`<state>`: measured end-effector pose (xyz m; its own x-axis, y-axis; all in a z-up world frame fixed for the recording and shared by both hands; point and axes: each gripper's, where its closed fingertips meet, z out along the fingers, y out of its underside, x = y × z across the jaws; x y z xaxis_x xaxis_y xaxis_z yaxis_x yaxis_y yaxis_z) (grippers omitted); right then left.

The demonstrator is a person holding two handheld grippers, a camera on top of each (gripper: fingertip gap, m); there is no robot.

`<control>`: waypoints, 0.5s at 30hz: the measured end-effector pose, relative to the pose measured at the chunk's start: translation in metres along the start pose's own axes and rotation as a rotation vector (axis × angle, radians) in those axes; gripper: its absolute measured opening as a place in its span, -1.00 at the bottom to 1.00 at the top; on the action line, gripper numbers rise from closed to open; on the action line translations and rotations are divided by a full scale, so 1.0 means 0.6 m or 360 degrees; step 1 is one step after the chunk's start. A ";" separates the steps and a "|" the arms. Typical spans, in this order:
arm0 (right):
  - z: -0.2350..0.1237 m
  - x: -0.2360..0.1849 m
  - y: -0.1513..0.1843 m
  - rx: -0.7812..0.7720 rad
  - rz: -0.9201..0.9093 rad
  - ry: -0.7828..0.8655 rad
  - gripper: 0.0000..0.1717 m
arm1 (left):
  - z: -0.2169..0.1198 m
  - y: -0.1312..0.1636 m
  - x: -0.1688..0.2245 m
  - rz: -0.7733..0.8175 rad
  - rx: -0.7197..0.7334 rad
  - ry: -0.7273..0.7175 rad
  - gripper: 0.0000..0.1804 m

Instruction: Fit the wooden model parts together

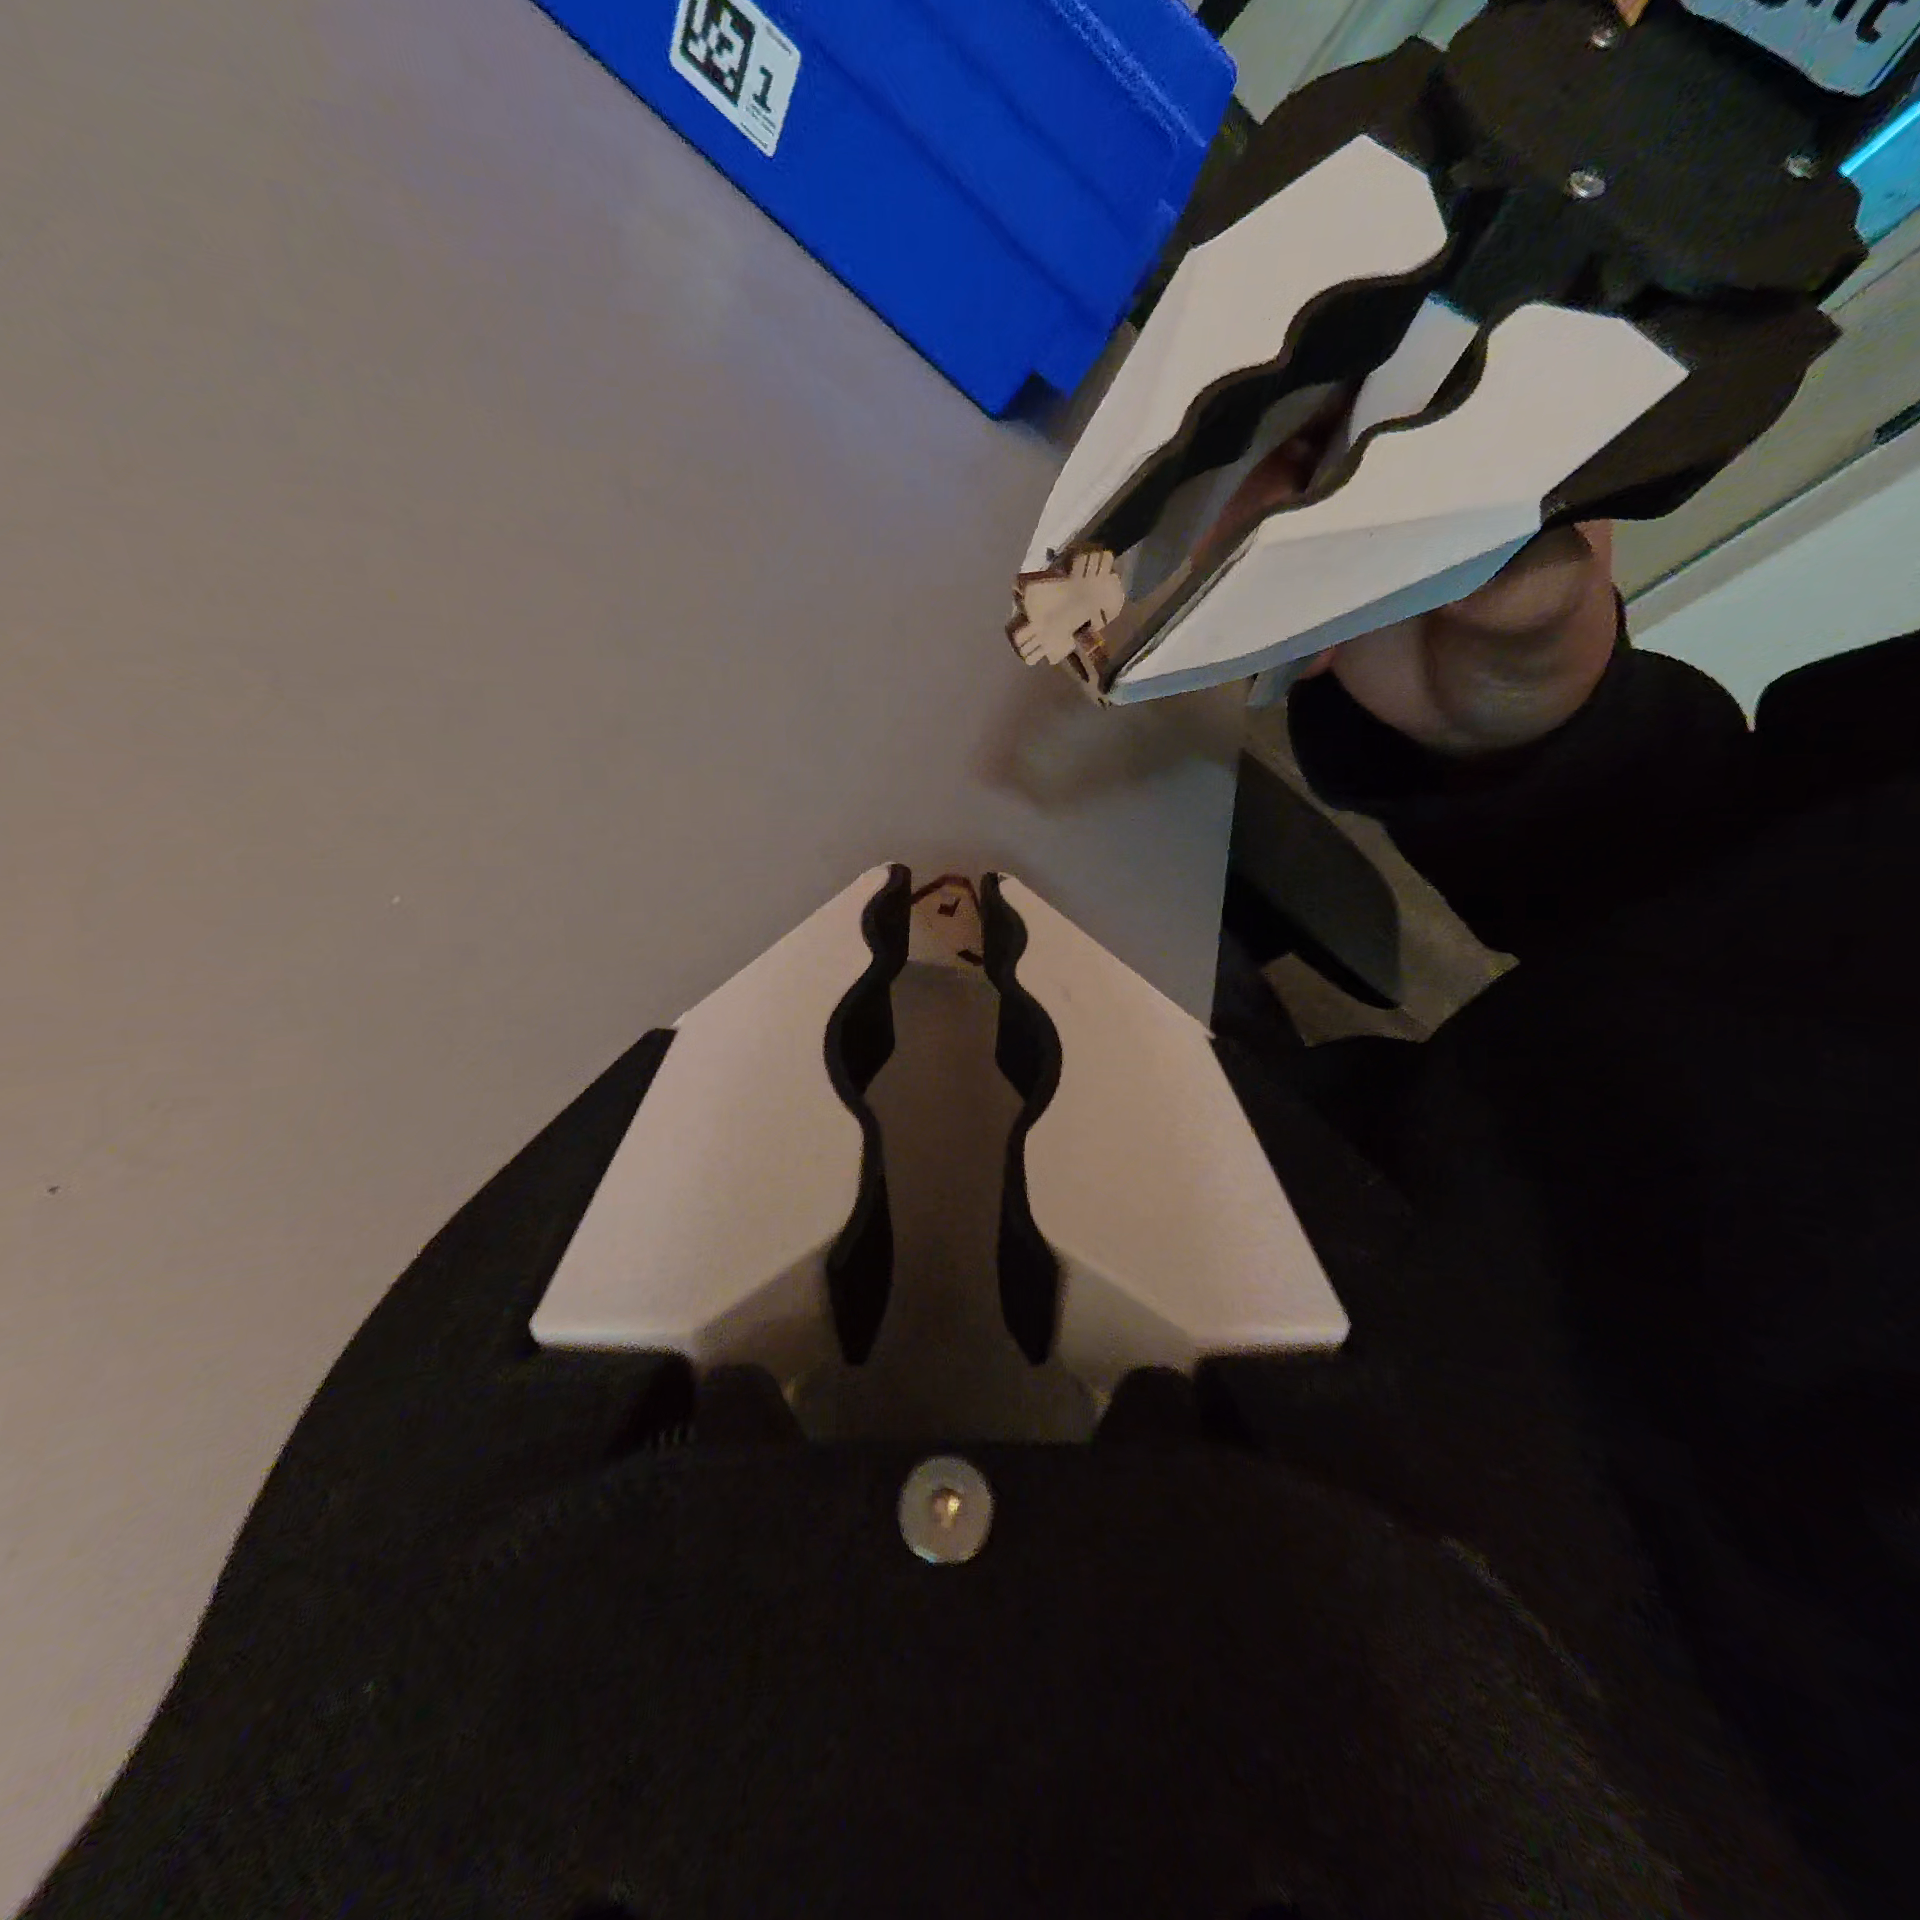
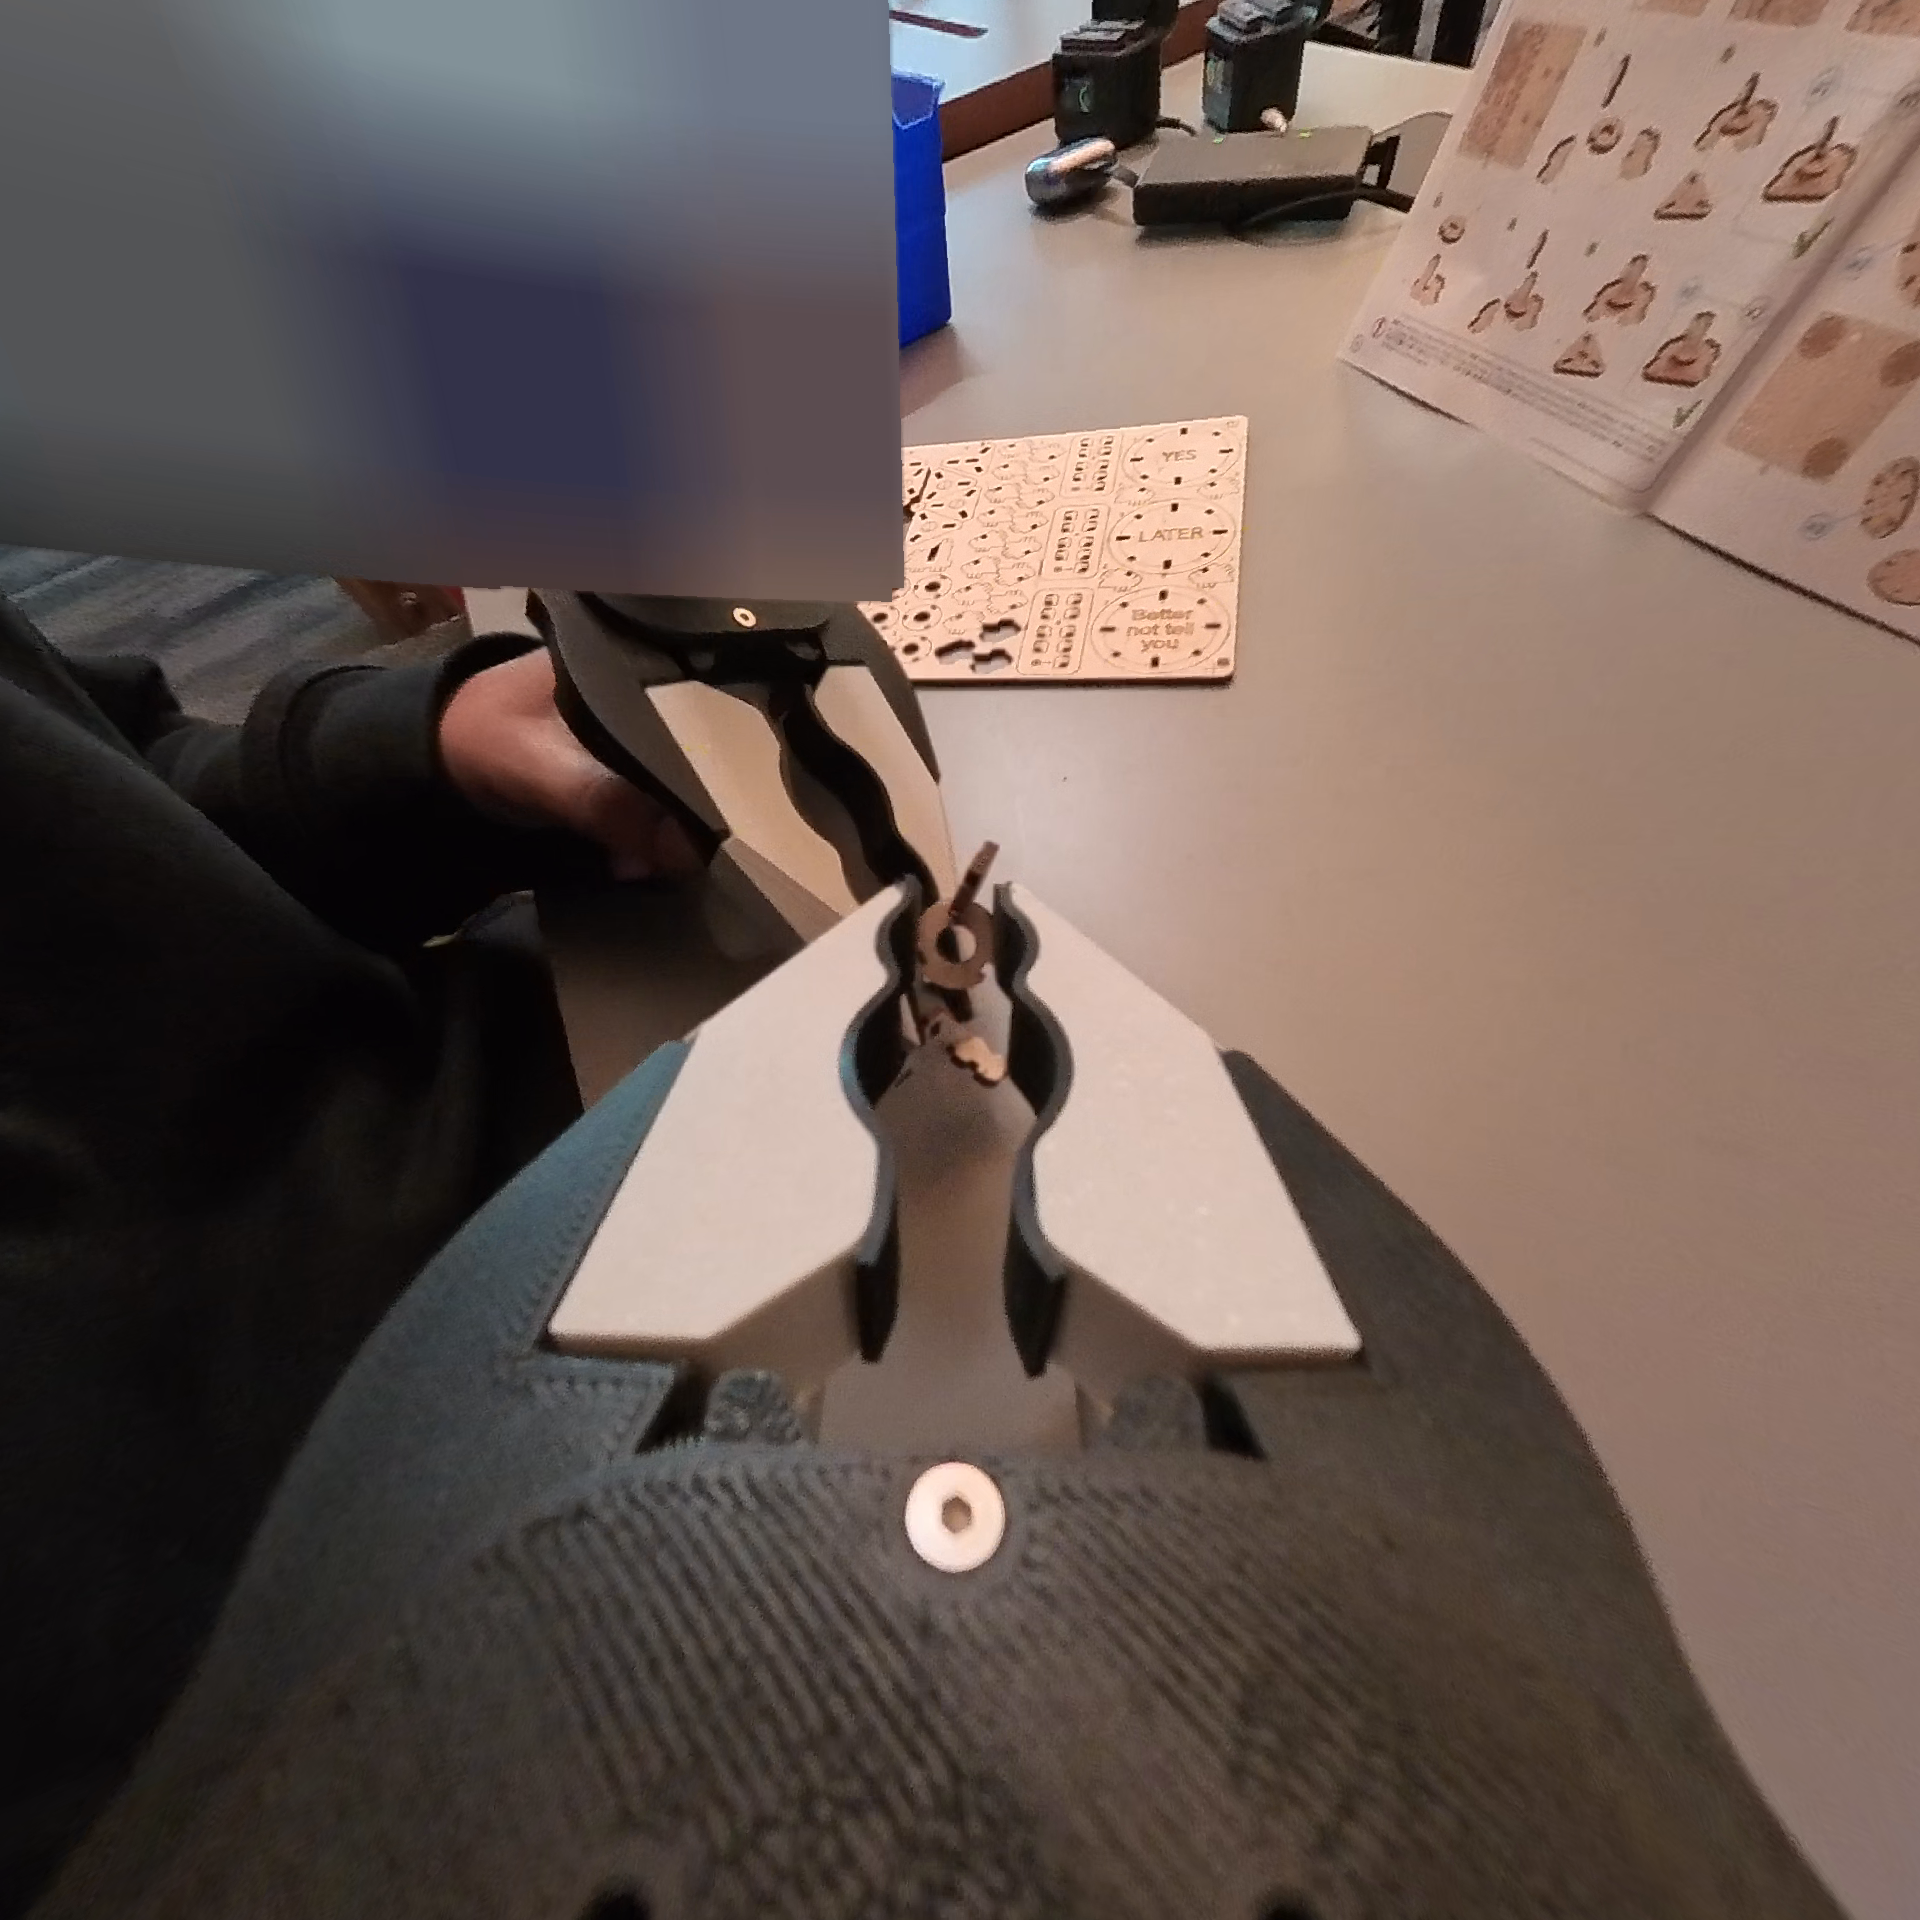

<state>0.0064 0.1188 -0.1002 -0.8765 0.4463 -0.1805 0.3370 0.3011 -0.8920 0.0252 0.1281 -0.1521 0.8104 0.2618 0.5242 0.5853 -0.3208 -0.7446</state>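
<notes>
Two claws meet over the near corner of the grey bench (image 1: 520,727), each pinching a small laser-cut plywood part. The left claw (image 1: 943,899) is drawn narrow on a flat pale wooden piece (image 1: 948,925) with dark burnt edges, its black wavy pads pressing in from both sides right at the tips. The right claw (image 2: 951,935), at about one o'clock from the left one in the left wrist view, is likewise narrow and holds a small wooden assembly (image 2: 954,948): a ring-shaped piece with a thin stick through its hole, a lobed bit hanging below.

In my judgement, bringing such tiny parts together goes best with slow, squared-up moves, one claw held steady while the other lines its piece up edge to slot. The grips sit at the very fingertips, so a sideways push could twist a part out; pressing straight along the slot looks safer.

The plywood parts sheet (image 2: 1091,551) lies flat towards twelve o'clock in the right wrist view, several shapes already punched out. An illustrated instruction booklet (image 2: 1662,260) stands at two o'clock, and a blue plastic bin (image 1: 935,187) sits at twelve in the left wrist view.
</notes>
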 end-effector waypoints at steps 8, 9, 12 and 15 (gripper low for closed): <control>-0.034 0.011 0.025 -0.0069 -0.0026 0.0060 -0.86 | -0.027 0.011 -0.024 -0.0009 0.0001 -0.0159 -0.74; -0.036 0.011 0.029 -0.0078 -0.0022 0.0059 -0.86 | -0.028 0.015 -0.025 -0.0034 0.0008 -0.0149 -0.73; -0.038 0.008 0.043 -0.0123 -0.0010 0.0044 -0.86 | -0.017 0.019 -0.011 -0.0038 0.0019 -0.0078 -0.70; -0.043 0.004 0.052 -0.0171 -0.0036 0.0055 -0.86 | 0.007 0.017 0.006 0.0120 -0.0021 -0.0072 -0.67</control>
<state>0.0239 0.1508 -0.1180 -0.8726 0.4664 -0.1450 0.3540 0.3994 -0.8457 0.0338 0.1296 -0.1598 0.8503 0.2771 0.4475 0.5233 -0.3528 -0.7757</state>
